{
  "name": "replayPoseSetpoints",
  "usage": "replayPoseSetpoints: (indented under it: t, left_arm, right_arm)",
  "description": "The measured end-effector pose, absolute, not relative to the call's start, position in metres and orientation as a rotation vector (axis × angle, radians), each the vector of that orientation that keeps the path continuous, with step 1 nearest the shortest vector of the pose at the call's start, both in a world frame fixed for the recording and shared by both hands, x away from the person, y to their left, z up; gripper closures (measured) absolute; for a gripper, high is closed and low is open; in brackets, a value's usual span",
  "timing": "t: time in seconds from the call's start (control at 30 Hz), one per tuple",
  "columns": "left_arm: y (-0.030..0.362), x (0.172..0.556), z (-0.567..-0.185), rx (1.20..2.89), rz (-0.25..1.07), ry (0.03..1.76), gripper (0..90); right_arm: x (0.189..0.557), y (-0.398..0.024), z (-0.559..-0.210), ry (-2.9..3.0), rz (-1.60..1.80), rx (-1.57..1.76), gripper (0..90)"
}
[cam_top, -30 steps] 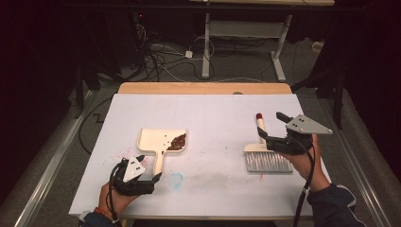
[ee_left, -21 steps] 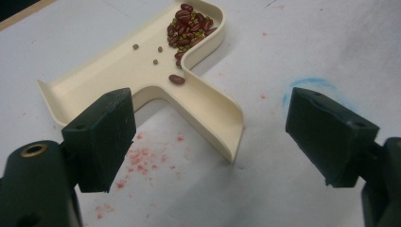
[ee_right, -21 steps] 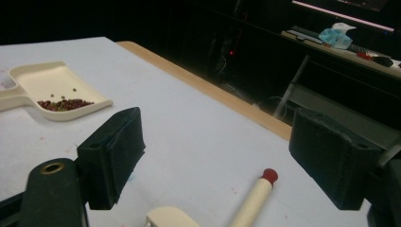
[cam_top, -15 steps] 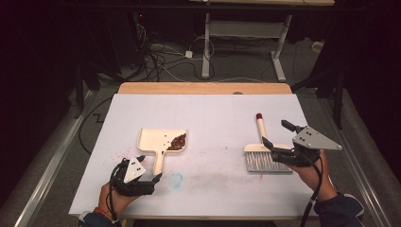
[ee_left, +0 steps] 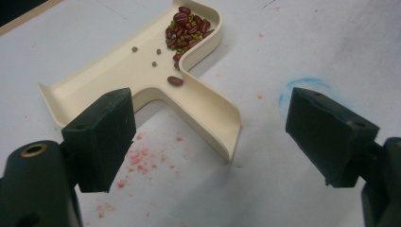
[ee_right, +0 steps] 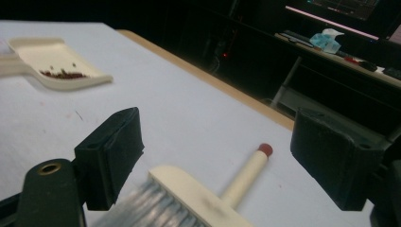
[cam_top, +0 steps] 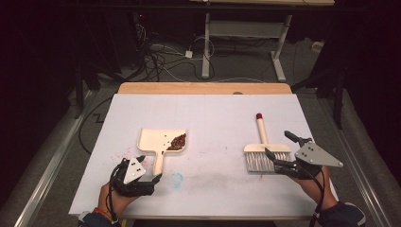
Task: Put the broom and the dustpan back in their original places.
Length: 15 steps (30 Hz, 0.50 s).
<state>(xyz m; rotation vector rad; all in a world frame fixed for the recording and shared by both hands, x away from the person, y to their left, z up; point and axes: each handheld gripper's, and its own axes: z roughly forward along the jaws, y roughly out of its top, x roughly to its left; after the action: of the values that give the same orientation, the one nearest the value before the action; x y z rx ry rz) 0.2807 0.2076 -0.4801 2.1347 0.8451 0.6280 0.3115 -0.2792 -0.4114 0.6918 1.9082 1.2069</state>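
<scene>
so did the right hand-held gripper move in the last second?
Yes. The right hand-held gripper moved off the brush toward the table's near edge; its jaws are open.

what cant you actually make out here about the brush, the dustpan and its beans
- Brush bristles: blurred and cut off by the bottom edge in the right gripper view.
- Beans in the dustpan: too small to count in the high view; a low, blurred strip in the right gripper view.
- Dustpan's left corner: hidden behind the left gripper in the left gripper view.
- Small green bits in the dustpan: too small to identify.
</scene>
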Motion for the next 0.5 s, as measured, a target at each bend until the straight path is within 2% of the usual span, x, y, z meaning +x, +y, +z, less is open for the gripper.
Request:
replayPoseSetpoints:
  t: [0.5]
  left_arm:
    - [0.208, 0.283, -0.482, 2.138, 0.629, 0.846, 16.5]
  right_arm:
    - [0.296, -0.297, -0.449, 1.964, 1.138, 0.748, 16.9]
